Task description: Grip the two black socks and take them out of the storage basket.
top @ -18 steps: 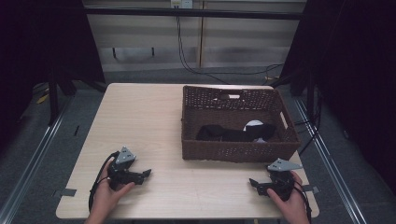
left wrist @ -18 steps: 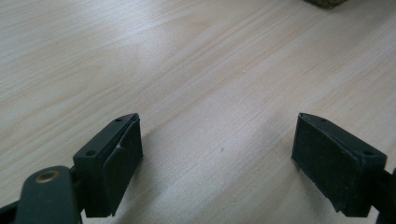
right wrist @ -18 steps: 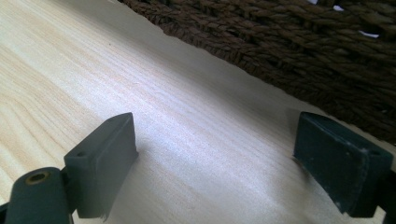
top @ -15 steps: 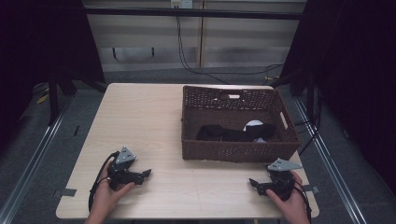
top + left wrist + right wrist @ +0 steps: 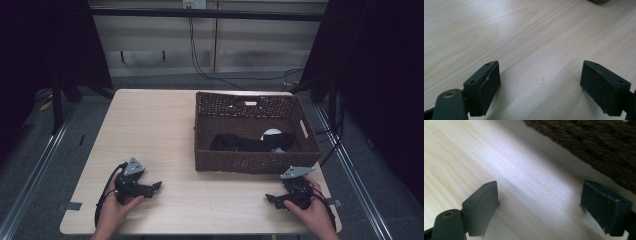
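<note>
Wicker basket (image 5: 255,162) w/ dark cloth (image 5: 240,143) untouched; left tool (image 5: 150,187), right tool (image 5: 274,199) both spread wide, empty on bench (image 5: 150,130); prob pre-start, next = reach in.

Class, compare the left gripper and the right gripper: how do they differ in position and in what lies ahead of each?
The left gripper rests near the table's front left corner; the right gripper rests near the front right. The left gripper sits well apart from the wicker basket; the right gripper sits just in front of the basket's near wall. Both have their jaws wide open with nothing between them, over bare wood.
</note>
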A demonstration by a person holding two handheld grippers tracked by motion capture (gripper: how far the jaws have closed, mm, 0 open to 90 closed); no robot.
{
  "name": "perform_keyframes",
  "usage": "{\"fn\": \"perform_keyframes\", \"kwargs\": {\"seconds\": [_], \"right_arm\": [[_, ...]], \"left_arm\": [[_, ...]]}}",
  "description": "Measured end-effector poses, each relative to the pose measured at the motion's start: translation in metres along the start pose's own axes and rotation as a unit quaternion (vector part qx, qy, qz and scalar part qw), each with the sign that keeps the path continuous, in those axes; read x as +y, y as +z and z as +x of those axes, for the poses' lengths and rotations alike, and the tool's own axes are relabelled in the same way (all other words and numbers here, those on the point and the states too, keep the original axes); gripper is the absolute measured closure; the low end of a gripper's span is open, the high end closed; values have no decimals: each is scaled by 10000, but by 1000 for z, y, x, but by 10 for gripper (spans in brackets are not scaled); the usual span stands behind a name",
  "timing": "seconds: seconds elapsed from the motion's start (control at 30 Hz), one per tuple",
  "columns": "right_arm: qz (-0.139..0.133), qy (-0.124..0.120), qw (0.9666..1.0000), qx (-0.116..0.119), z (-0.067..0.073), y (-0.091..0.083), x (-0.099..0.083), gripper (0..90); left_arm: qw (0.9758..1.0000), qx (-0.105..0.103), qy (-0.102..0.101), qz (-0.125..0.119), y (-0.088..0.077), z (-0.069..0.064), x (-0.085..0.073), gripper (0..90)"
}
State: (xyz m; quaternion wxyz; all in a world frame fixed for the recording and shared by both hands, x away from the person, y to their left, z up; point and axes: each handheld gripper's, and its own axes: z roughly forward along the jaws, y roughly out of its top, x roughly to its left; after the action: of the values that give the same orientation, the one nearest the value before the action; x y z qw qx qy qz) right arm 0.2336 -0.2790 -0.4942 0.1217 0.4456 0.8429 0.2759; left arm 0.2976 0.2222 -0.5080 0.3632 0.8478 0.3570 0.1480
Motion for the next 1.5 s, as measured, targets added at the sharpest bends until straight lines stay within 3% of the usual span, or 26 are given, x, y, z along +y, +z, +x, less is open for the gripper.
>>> {"fn": "perform_keyframes", "kwargs": {"seconds": [0.07, 0.1, 0.2, 0.33, 0.37, 0.6, 0.73, 1.07, 1.4, 1.5], "right_arm": [[88, 30, 9999, 53, 1, -1, 2, 141], [340, -12, 9993, 152, 1, -2, 7, 141], [716, -134, 9971, 214, 1, -4, 13, 140], [993, -234, 9944, 265, 0, -5, 19, 140], [1180, -274, 9922, 297, 0, -7, 22, 141], [1640, -477, 9848, 329, -2, -15, 34, 152], [1781, -527, 9815, 465, -3, -20, 38, 191], [2071, -741, 9746, 415, -3, -31, 55, 191], [2535, -919, 9618, 481, -3, -44, 75, 200], [2726, -970, 9560, 489, -2, -47, 81, 200]], "left_arm": [[10000, 1, 0, -1, 0, 0, 0, 158], [10000, -2, -2, -1, 0, 0, 0, 158], [10000, 4, 10, 3, 0, 0, 0, 158], [10000, -13, -2, 2, 0, 0, 0, 157], [10000, -13, 6, 3, 0, 0, 0, 157], [10000, -22, -9, -14, 0, 0, 0, 157], [10000, -23, -11, -13, 0, 0, 0, 157], [10000, -23, -9, -18, 0, 0, 0, 157], [10000, -25, -5, -16, 0, 0, 0, 157], [10000, -26, -7, -18, 0, 0, 0, 157]]}}
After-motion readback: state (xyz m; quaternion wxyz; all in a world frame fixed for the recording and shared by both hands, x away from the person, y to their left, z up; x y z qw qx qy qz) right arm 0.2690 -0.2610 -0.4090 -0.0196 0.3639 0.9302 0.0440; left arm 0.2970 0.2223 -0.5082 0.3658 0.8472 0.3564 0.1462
